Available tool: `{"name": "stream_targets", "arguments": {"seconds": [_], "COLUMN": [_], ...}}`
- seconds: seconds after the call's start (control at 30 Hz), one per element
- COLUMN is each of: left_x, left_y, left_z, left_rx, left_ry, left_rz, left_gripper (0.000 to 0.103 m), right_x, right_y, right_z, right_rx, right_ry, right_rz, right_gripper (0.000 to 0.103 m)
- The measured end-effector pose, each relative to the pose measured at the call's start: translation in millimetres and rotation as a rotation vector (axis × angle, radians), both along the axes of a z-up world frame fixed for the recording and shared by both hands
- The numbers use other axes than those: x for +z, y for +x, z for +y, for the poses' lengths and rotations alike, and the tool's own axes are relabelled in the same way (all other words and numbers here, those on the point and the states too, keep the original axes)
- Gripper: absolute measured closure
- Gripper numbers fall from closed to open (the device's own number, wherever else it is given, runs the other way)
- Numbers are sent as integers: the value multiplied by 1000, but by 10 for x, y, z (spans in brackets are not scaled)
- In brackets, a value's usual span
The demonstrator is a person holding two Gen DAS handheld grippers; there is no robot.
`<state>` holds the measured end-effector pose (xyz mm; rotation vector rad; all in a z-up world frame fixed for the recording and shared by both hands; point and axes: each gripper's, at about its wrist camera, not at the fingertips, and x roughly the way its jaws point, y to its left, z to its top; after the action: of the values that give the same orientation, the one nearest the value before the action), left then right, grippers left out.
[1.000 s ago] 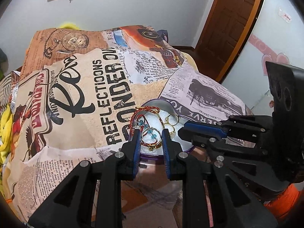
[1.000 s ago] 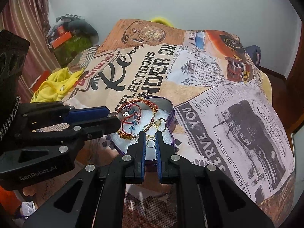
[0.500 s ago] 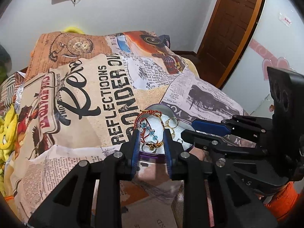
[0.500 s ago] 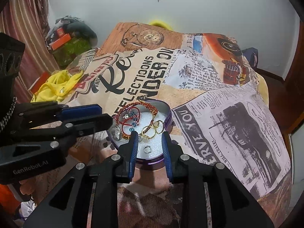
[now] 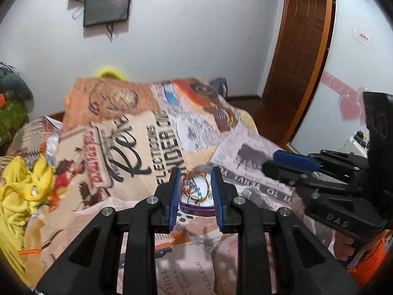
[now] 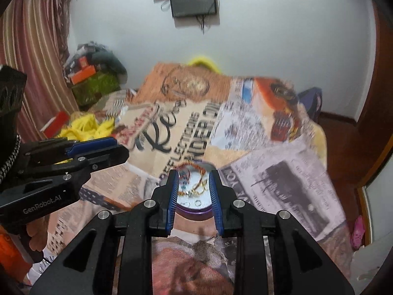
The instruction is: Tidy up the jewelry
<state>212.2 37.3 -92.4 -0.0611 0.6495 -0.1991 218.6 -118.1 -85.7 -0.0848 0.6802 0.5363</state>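
Purple round tin of jewelry on the bed, straight ahead of both tools and a little below. Left tool half wide, empty, framing the tin. Right tool equally half wide, empty, framing the same tin. Neither clearly nearer. No long axis in the tin, being round; red beaded bracelet at the far rim, gold rings nearer, too blurred to tell direction.
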Motion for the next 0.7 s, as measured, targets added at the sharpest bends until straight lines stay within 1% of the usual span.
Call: {"name": "stream_targets", "arguments": {"seconds": [0.17,0.33,0.37,0.4,0.43,0.47,0.5,0.53,0.57,0.6,0.63,0.67,0.7], "left_x": [408,828,886,940,999,1050,1088,1122,1150,1176,1191,1202,1210], "left_y": [-412,-946,-1034,-1116,-1212,-1306,-1375,-1439,-1492,-1543,-1580,-1614,-1649], "left_z": [-3,-55,-70,-77,-87,-99,-109,-112,-113,-113,-112,-113,-117], "left_rx": [35,75,86,98,116,133,145,156,167,177,186,196,209], "left_ry": [2,24,32,39,46,53,58,61,61,56,52,51,55], "left_rz": [-126,-288,-316,-341,-373,-406,-429,-450,-466,-478,-486,-493,-503], "left_gripper": [79,78,73,66,63,58,56,54,49,43,40,35,29], "right_x": [474,948,1009,1071,1118,1170,1209,1245,1262,1284,1303,1306,1308], "right_y": [-385,-879,-962,-1053,-1130,-1225,-1300,-1380,-1422,-1482,-1537,-1559,-1585], "right_z": [-134,-269,-291,-309,-317,-333,-344,-355,-363,-373,-381,-387,-391], "right_rx": [-25,-65,-73,-83,-90,-99,-108,-119,-128,-137,-143,-145,-146], "right_ry": [56,117,125,132,138,146,152,160,166,173,180,187,193], "right_rz": [-133,-298,-325,-354,-378,-407,-431,-459,-481,-502,-519,-525,-529], "right_gripper": [80,80,80,80,79,74,67,63,56,54,53,51,45]}}
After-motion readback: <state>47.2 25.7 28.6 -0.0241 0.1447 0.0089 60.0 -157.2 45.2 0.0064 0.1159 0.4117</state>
